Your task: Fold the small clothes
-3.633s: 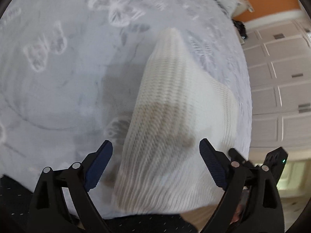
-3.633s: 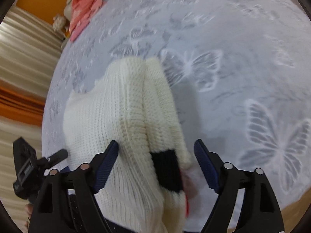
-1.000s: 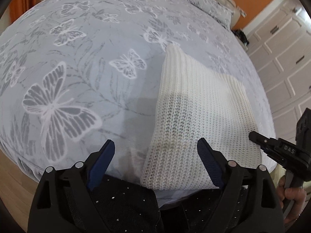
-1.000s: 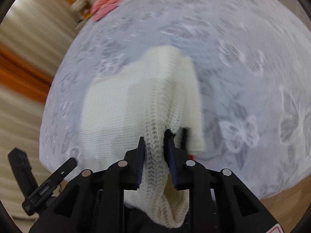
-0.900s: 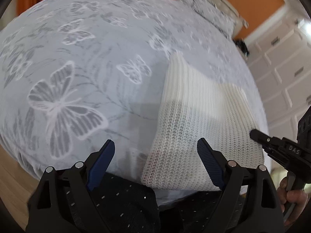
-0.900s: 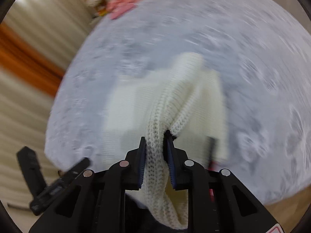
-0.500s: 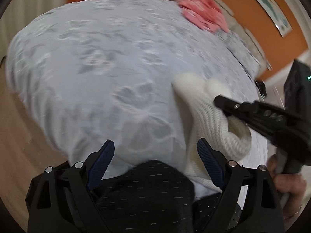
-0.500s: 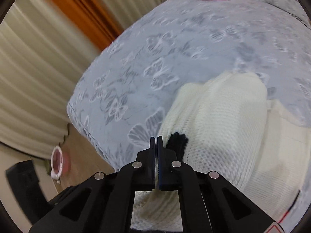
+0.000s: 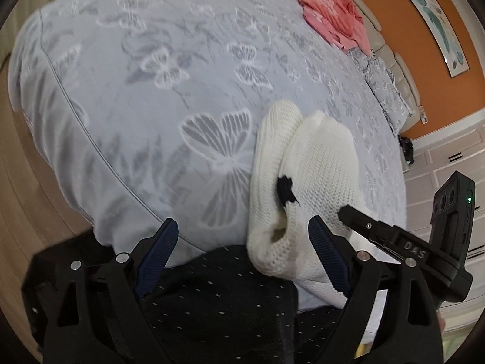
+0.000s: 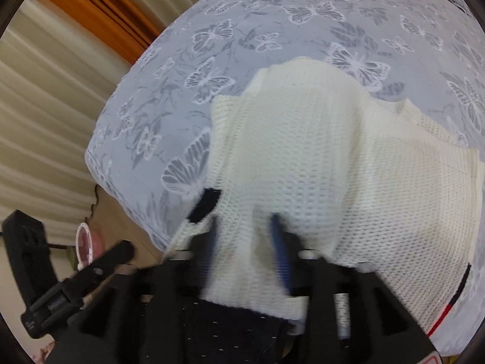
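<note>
- Sweater (image 9: pixel 318 166), cream knit with a small black patch, lies bunched at the near edge of the bed (image 9: pixel 151 91), partly rolled over on itself; near end hangs slightly over the edge toward the person's dark trousers (image 9: pixel 212 303).
- Right gripper (image 10: pixel 245 251): blue fingers (image 10: pixel 280 261) stand apart with a strip of knit lying between them. Frame is motion-blurred there, so whether they pinch the cloth or have let it go — cannot tell.
- Left gripper (image 9: pixel 239 248): released, fingers spread wide, nothing between them; it hangs just off the bed edge, beside the sweater's near end but not touching it.
- Step in hand, as judged: a fold across the sweater, one side carried over the body. Fold looks rough; layers are humped, not flat.
- Next move likely calls for: laying the carried edge down square on the layer beneath, then flattening the hump. Left gripper could pin the near edge so the knit does not slide off the bed.
- Risk: loose knit stretches and drags; a pull toward the person may tip the bundle over the edge.
- Containers: none in view. Pink garment (image 9: pixel 333 18) lies in a heap at the far side of the bed, well apart from the sweater, in no basket or box.
</note>
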Tool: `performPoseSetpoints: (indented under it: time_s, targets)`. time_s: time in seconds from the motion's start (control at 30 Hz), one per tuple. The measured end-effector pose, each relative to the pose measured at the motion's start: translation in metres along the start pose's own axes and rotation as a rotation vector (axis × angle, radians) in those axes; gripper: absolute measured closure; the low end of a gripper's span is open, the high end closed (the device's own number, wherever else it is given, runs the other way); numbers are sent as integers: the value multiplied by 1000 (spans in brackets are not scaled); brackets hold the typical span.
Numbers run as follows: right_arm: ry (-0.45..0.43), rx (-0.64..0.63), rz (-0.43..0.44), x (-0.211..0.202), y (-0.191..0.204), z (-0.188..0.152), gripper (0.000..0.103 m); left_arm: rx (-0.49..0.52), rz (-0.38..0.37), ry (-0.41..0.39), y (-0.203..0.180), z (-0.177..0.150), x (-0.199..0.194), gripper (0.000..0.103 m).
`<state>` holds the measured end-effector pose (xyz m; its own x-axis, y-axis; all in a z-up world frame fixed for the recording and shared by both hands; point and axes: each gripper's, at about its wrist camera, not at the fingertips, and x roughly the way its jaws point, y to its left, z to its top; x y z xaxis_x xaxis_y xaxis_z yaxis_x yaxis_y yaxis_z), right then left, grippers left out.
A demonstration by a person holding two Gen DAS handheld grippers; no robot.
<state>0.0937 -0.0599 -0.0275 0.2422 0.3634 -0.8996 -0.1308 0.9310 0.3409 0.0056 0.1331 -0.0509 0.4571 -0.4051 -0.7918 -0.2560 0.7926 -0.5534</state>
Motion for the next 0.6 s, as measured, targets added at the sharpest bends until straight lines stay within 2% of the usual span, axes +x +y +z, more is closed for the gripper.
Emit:
performPoseSetpoints:
  time_s: [0.07,0.17,0.23,0.27,0.33,0.43,0.5,0.53,0.57,0.6]
  targets:
    - [6,-34,-14,4,12,0,47,-38,-20,44,3,0,8,15]
    - [36,-122,-29,14,33,-2,47,-168,-74,156,18,3,28,15]
    - [72,-146,-64,25,39,-2,45,-235,-113,197,26,0,33,15]
    - [94,-147,-67,31,41,0,41,-248,-111,201,29,-2,33,15]
    - [165,-174,-116,49,48,6,40,-268,-94,151,38,-5,25,15]
    - [212,-219,-193,75,65,16,38,-308,-65,68,56,-6,6,15]
    - [247,-231,-275,100,76,22,29,-319,-52,42,65,-5,-6,15]
    - [263,-246,-310,112,81,22,27,-317,-46,36,68,-5,-10,15]
    - [276,-266,-351,124,84,21,29,-312,-38,32,71,-3,-14,15]
    - [274,-292,-421,136,85,18,40,-310,-33,29,73,-1,-17,15]
